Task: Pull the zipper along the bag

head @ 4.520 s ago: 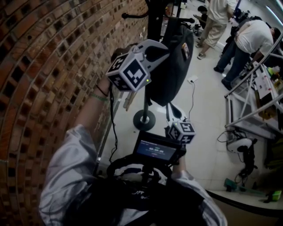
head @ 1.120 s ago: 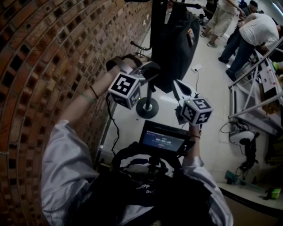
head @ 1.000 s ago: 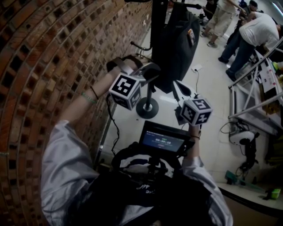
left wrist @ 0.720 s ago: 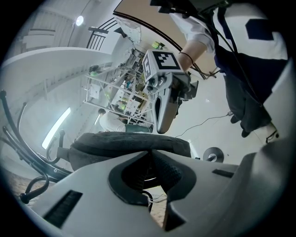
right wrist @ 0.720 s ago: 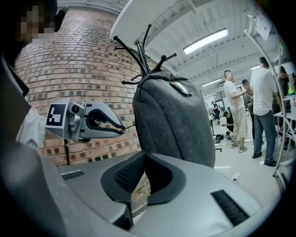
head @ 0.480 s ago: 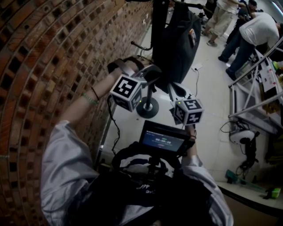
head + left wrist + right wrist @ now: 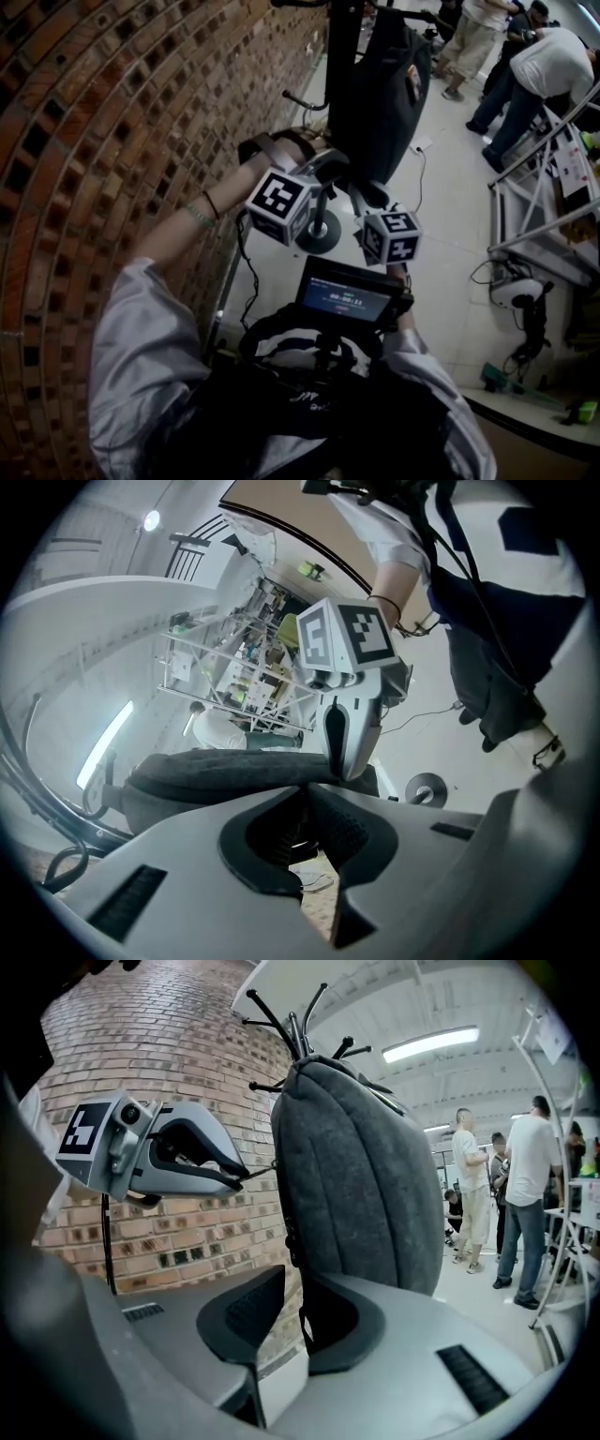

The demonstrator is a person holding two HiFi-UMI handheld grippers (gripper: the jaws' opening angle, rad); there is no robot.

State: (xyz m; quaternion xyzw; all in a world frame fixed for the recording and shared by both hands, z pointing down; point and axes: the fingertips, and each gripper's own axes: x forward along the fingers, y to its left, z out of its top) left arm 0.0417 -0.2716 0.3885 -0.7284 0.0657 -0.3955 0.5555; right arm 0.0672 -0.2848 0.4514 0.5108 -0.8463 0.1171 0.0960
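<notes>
Closing in from the outer side, the right gripper (image 7: 296,1274) has dropped and swung inward over the last second; in the head view it now sits just beside the left gripper (image 7: 305,791), where a moment ago the two stood clearly apart. Its jaws stand apart, and the lower stretch of the zipper (image 7: 292,1232) on the bag (image 7: 356,1166) rises straight out of the gap between the tips; nothing is clamped there yet. The left gripper has hardly shifted in that second, but a few seconds back it was level with the bag's middle and now it is at the lower end. Its jaws are drawn to a narrow pinch, tips together right on the bag's edge; what exactly they hold is too small to tell, probably the zipper's pull. Judged from that, most of the zipper's run is likely done, and the right gripper looks to be coming in to steady the bottom of the bag or to help with the last stretch.

The bag hangs from the coat stand (image 7: 344,56), just ahead of and above both sets of tips. Its long axis is upright — top at the stand, lower end pointing down at the tongs. The narrow zipper edge faces the left gripper and the brick wall (image 7: 112,112) beyond it; the broad grey flank lies to the right gripper's outer side.
</notes>
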